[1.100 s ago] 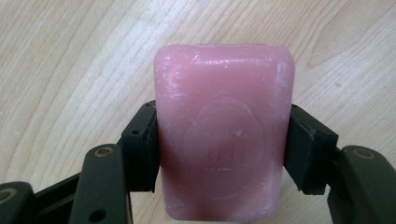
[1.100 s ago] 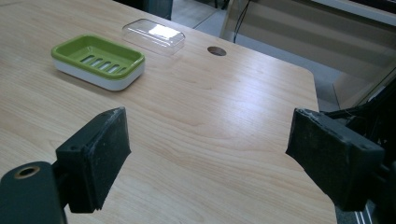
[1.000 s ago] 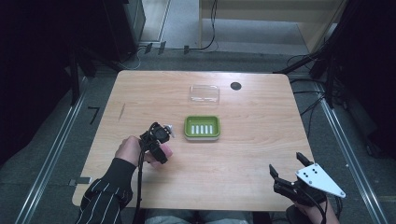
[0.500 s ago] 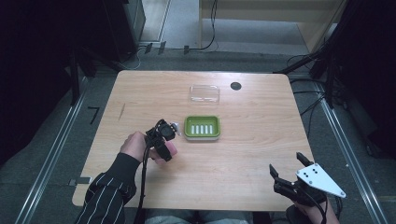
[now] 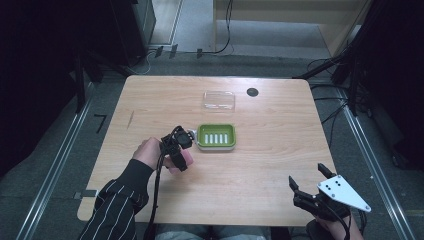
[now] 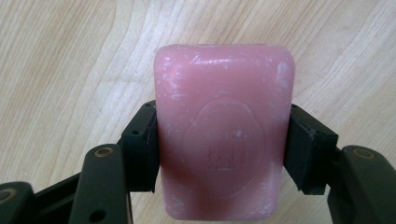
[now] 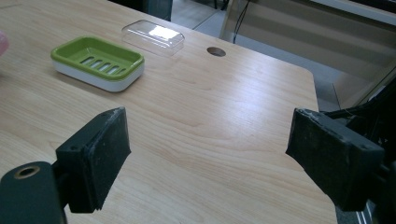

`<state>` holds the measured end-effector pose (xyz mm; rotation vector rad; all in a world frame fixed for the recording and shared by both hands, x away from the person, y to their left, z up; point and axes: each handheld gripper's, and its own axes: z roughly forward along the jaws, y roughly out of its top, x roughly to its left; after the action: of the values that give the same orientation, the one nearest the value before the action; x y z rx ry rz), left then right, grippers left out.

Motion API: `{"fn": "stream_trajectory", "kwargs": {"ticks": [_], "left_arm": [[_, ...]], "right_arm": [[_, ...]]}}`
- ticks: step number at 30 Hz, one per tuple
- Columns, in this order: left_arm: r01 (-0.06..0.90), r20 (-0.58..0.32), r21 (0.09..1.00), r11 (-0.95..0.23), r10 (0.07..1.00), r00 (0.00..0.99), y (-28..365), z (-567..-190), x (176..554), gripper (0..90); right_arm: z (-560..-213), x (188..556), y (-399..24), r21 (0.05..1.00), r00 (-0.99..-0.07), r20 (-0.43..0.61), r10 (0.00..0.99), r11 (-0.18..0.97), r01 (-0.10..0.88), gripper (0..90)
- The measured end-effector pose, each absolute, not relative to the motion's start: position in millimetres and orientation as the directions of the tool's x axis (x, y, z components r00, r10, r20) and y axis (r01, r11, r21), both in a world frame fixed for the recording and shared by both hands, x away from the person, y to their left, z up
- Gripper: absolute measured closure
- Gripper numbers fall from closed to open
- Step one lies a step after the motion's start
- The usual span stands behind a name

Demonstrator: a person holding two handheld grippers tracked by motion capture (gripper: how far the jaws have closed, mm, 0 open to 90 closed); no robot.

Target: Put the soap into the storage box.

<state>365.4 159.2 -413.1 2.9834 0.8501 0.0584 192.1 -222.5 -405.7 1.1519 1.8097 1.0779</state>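
Your left gripper (image 6: 222,154) is pinching the pink soap bar (image 6: 224,135) — both black pads press flat on its long sides, the bar standing up between the jaws with its embossed stamp facing the camera. Wood grain of the table (image 5: 260,165) fills the background behind it, so the bar hangs over bare tabletop, not over the dish.

In the high view your left gripper (image 5: 186,145) sits just left of the green soap dish (image 5: 216,136), close beside its left edge; whether it touches the rim I cannot tell. A bit of pink shows under your left hand (image 5: 150,154). The dish has a green slotted tray in a white base and nothing lies in it. The clear plastic lid (image 5: 219,100) lies on the table behind the dish, apart from it, with the dark round hole (image 5: 252,92) in the tabletop to its right.

Your right gripper (image 5: 306,183) rests at the near right corner of the table, well apart from the dish — jaws spread wide, nothing between them. From the right gripper view you see the dish (image 7: 97,62) and the lid (image 7: 153,37) far off between its open pads (image 7: 100,154).
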Motion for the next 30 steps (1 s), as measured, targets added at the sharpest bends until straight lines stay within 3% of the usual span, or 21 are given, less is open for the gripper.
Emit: {"fn": "stream_trajectory", "kwargs": {"ticks": [30], "left_arm": [[0.444, 0.012, 0.026, -0.896, 0.444, 0.896, 138, -407, 380, 38.6]], "right_arm": [[-406, 191, -225, 0.912, -0.327, -0.134, 0.935, 0.246, 0.329, 13.6]]}}
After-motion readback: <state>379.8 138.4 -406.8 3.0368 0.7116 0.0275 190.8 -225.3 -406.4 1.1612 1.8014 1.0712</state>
